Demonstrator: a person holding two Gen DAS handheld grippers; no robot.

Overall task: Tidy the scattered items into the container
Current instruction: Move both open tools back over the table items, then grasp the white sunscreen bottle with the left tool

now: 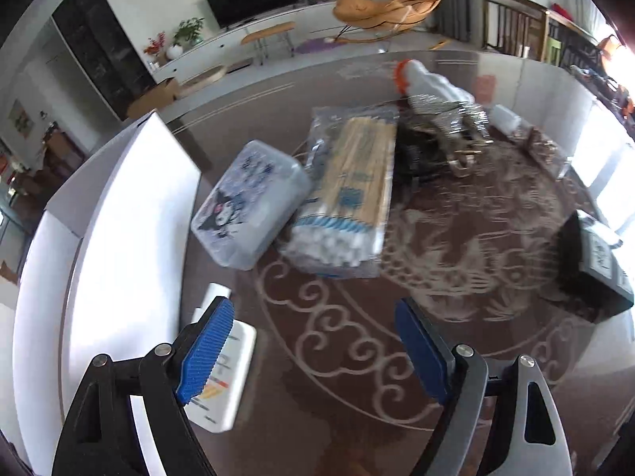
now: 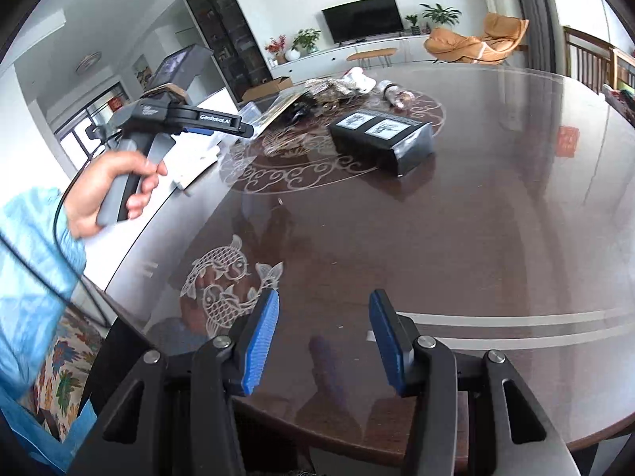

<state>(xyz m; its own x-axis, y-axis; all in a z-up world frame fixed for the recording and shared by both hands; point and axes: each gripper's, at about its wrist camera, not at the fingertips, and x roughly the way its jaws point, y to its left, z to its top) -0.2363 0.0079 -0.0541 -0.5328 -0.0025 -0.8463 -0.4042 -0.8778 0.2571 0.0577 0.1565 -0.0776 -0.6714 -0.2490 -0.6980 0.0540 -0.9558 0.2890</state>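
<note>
Over table (image 1: 317, 396): L gripper (image 1: 313, 353) wide open, empty, beside white box (image 1: 131, 218); R gripper (image 2: 323, 341) same.

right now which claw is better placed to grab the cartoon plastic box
Left, probably. The left claw is open and faces the cartoon plastic box, with the white container right beside it. The right claw is open too, but over bare table, far from the pile.
</note>
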